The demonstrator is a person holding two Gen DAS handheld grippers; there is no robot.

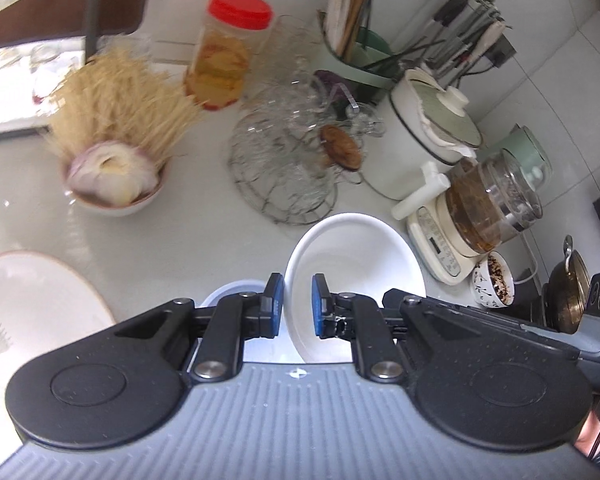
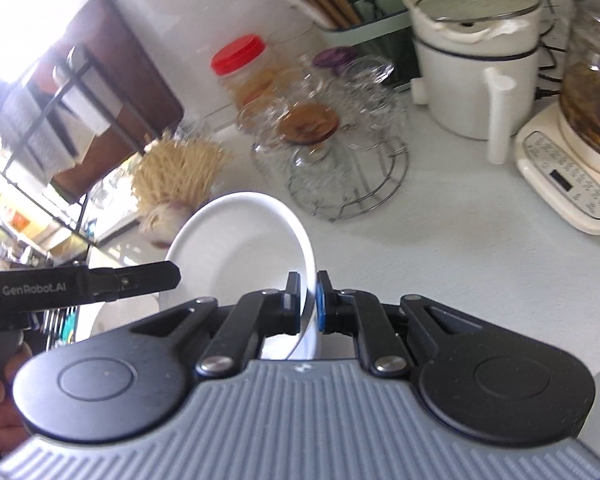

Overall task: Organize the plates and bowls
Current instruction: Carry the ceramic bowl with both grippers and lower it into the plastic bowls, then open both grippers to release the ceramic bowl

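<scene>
A white bowl [image 2: 240,248] is held tilted above the counter, its rim pinched between the pads of my right gripper [image 2: 309,300], which is shut on it. The same bowl [image 1: 356,256] shows in the left wrist view, with my left gripper [image 1: 297,304] at its left rim, one pad inside and one outside, a gap still showing, so it is open. A second pale bowl [image 1: 236,292] lies just under the left fingers. A white plate with a pink rim and flower print [image 1: 32,304] lies at the left.
Behind stand a wire rack of glassware [image 1: 288,160], a bowl with onion and dry noodles [image 1: 112,176], a red-lidded jar [image 1: 228,52], a white pot [image 1: 424,136], a glass kettle on its base [image 1: 484,208], a small cup [image 1: 494,284] and a utensil holder [image 1: 356,52].
</scene>
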